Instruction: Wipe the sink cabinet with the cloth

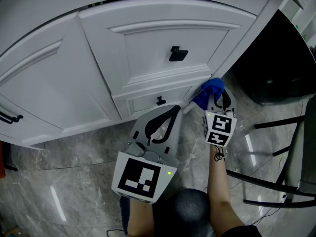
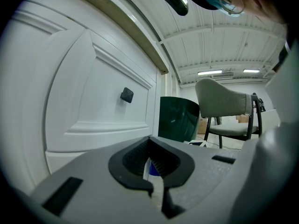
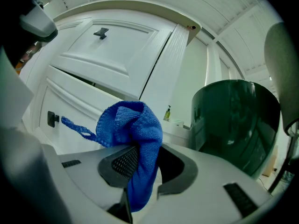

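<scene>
Right gripper view: a blue terry cloth [image 3: 133,129] is clamped in the jaws of the right gripper [image 3: 140,161], bunched beyond them, close before the white panelled sink cabinet [image 3: 117,55]. The left gripper [image 2: 150,146] is held closed, empty.

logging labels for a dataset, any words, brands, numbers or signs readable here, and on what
No readable words, brands or numbers in any view.
Left gripper: cube shows a black-and-white square pattern, no letters.
Right gripper: same kind of pattern, no letters.
Cloth: no print visible.
Small bottle, far behind: label too small to read.
</scene>
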Action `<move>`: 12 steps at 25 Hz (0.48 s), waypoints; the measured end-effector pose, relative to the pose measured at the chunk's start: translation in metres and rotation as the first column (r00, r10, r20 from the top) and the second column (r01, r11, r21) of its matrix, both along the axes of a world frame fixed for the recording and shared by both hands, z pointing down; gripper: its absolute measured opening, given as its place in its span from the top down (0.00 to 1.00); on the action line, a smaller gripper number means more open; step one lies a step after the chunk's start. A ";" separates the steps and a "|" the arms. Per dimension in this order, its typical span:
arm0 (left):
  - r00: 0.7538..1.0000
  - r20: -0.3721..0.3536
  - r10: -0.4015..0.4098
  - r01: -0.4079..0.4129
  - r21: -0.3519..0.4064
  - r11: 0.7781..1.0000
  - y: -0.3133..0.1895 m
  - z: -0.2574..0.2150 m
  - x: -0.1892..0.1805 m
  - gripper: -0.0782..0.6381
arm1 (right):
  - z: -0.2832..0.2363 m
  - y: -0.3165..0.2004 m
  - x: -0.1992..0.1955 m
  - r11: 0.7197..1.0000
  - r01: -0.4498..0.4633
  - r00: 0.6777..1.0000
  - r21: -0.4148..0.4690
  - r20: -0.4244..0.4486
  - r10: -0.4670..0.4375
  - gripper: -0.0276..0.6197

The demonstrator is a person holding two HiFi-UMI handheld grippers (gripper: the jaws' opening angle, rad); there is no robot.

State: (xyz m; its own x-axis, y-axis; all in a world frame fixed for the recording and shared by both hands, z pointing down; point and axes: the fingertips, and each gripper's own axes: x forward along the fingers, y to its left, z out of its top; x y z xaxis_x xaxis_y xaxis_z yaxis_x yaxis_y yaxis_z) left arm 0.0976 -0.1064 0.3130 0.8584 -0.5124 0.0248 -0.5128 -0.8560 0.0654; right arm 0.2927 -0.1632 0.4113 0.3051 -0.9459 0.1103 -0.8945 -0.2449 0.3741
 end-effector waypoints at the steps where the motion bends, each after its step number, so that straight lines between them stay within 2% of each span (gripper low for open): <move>1: 1.000 0.001 -0.001 0.001 0.001 1.000 0.000 0.000 0.000 0.89 | 0.002 0.000 0.000 1.000 0.001 1.000 -0.004 0.002 -0.001 0.78; 12: 1.000 0.001 -0.004 0.004 0.001 1.000 -0.001 0.001 0.001 0.89 | 0.031 -0.001 0.003 0.997 0.001 1.000 -0.071 0.006 -0.001 0.78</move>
